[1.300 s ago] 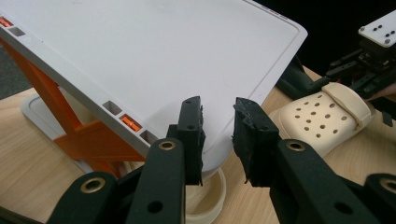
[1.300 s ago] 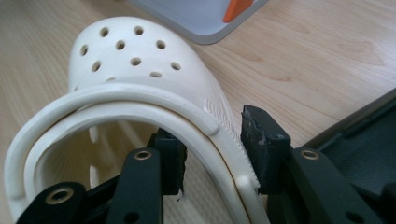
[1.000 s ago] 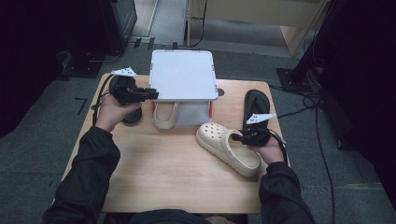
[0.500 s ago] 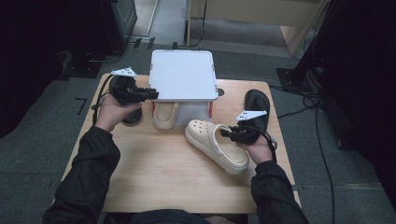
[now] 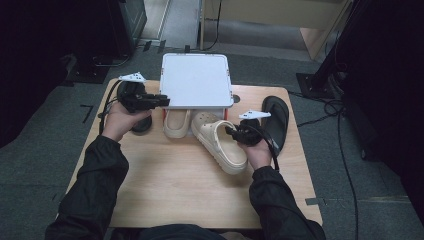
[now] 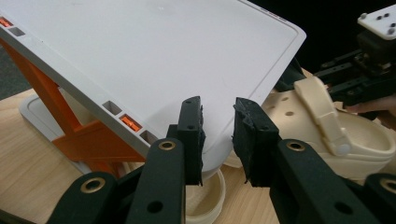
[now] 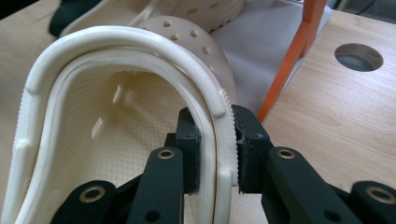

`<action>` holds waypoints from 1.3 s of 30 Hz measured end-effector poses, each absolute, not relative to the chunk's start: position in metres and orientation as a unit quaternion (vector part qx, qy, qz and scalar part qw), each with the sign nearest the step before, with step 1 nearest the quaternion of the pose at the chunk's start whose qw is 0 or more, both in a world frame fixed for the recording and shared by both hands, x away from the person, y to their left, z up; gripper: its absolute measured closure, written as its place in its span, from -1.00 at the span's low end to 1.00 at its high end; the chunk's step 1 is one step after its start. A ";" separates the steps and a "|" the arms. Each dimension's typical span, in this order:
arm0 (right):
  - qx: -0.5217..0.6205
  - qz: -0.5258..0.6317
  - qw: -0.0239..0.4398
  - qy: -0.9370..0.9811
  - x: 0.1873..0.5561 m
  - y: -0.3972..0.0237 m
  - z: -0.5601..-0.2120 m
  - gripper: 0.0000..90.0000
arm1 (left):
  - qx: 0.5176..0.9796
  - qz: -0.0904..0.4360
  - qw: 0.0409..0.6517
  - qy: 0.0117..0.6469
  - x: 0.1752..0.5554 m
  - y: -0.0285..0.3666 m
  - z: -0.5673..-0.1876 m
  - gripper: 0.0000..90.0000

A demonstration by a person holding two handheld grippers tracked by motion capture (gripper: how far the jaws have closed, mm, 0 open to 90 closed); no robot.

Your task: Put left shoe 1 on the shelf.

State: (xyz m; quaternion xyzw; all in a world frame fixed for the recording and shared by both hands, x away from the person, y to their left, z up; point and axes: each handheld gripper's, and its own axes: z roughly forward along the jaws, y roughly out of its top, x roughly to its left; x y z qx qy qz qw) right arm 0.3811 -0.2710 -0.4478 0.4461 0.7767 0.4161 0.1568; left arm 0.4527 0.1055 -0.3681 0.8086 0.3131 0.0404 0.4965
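A white shelf (image 5: 195,80) on orange legs (image 6: 70,126) stands at the back middle of the wooden table (image 5: 165,185). My left gripper (image 5: 166,102) is at its front left corner, and the corner (image 6: 217,154) fills the narrow gap between its jaws (image 6: 218,135). One cream clog (image 5: 177,124) lies half under the shelf. A second cream clog (image 5: 220,145) lies slanted beside it, toe near the shelf. My right gripper (image 5: 231,131) is shut on that clog's side rim (image 7: 219,107), one jaw inside and one outside (image 7: 217,140).
One black slipper (image 5: 277,117) lies at the right edge of the table. Another black slipper (image 5: 140,124) sits under my left hand. A round hole (image 5: 236,99) is in the tabletop beside the shelf. Cables trail from both grippers.
My right gripper has carried the second clog left and toward the shelf, away from the black slipper. The left gripper has stayed at the shelf corner.
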 end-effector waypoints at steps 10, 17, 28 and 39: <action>0.465 0.401 0.188 0.767 0.379 -0.256 -0.463 0.62 | 0.808 0.043 0.498 0.313 0.452 0.105 -0.368 0.63; 0.475 0.411 0.158 0.762 0.379 -0.258 -0.468 0.45 | 0.808 0.044 0.498 0.312 0.452 0.105 -0.369 0.63; 0.431 0.426 0.151 0.781 0.351 -0.279 -0.448 0.33 | 0.809 0.045 0.496 0.311 0.452 0.105 -0.368 0.63; 0.409 0.424 0.143 0.795 0.316 -0.311 -0.455 0.57 | 0.809 0.046 0.497 0.312 0.452 0.105 -0.368 0.63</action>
